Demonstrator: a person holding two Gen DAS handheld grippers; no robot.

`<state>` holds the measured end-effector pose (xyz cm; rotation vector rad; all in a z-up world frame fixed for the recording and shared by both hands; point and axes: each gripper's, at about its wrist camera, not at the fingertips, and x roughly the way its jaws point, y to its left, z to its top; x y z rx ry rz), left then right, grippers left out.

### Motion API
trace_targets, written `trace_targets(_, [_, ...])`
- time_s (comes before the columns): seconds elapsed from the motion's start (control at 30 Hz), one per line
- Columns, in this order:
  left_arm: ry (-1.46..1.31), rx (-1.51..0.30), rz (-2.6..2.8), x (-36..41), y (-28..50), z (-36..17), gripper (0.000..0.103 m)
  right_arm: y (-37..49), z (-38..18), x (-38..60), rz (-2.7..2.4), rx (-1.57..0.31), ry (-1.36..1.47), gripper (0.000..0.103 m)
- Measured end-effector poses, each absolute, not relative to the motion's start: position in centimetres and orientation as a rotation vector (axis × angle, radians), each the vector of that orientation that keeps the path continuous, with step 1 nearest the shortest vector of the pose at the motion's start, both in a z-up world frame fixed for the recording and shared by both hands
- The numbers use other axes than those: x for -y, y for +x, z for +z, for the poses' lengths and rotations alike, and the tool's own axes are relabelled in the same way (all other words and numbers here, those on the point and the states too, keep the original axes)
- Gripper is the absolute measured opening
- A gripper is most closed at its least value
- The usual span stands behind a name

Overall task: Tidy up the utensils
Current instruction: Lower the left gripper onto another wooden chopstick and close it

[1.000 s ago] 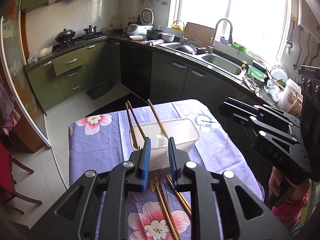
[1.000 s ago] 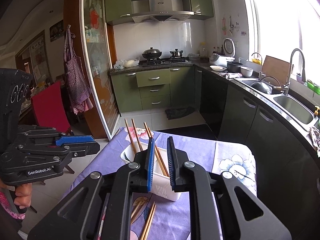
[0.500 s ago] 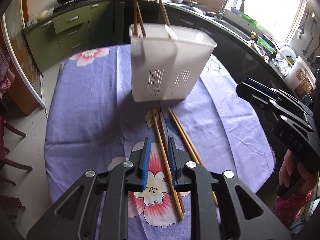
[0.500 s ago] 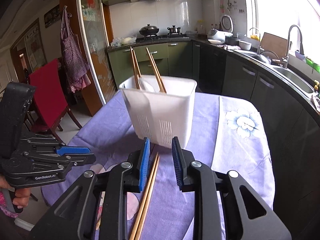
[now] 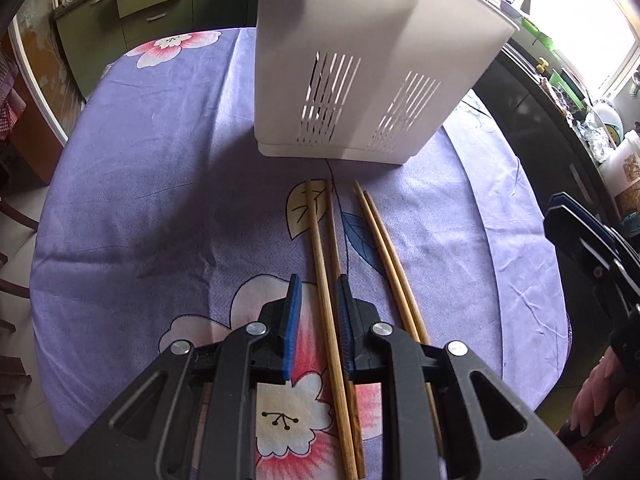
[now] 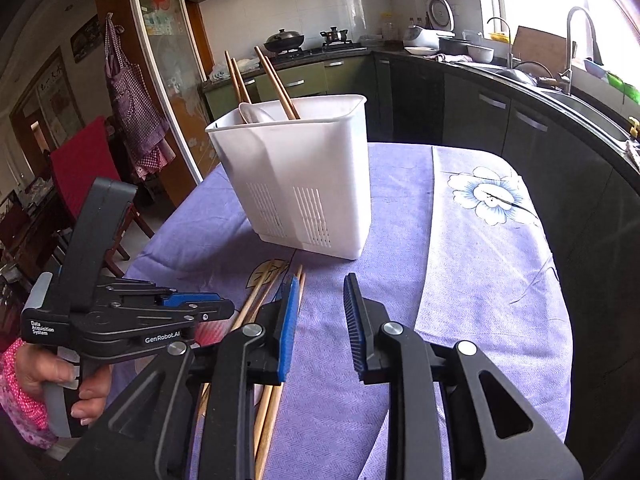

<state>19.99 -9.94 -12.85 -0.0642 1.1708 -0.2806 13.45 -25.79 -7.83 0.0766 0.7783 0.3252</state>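
Observation:
A white slotted utensil holder [image 5: 360,80] stands on the purple flowered tablecloth [image 5: 140,208]; it also shows in the right wrist view [image 6: 304,184], with chopsticks [image 6: 276,84] and a spoon inside. Two pairs of wooden chopsticks lie on the cloth in front of it. My left gripper [image 5: 318,300] is open, low over the cloth, its jaws on either side of the left pair [image 5: 324,280]. The right pair [image 5: 388,260] lies beside it. My right gripper [image 6: 320,308] is open and empty above the cloth, just right of the chopsticks [image 6: 268,304].
The left gripper body [image 6: 120,312] and the hand holding it sit at the left in the right wrist view. Dark kitchen cabinets and a sink counter [image 6: 540,92] run along the right. A red chair [image 6: 80,172] stands left of the table.
Both grippers have come down and forward toward the table. My left gripper now straddles the left chopstick pair. My right gripper has opened wider.

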Motion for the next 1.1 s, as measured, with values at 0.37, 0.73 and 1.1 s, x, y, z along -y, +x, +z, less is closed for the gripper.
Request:
trace_targets(0.37, [-0.034,-1.217,-0.242,11.1,21.8,-14.3,0.017,13.9,-8.1,27.1,0.325,-0.793,0.124,0.023])
trace_targets(0.73, [0.014,-1.215,-0.204,11.6,21.9,-14.5,0.009,13.8,-8.3,27.3,0.326,-0.798,0.123,0.025])
trace_targets(1.1, [-0.046,-1.205,-0.194,7.6,21.1,-13.5,0.007,15.2,-11.5,23.9,0.349,-0.865,-0.01,0.029])
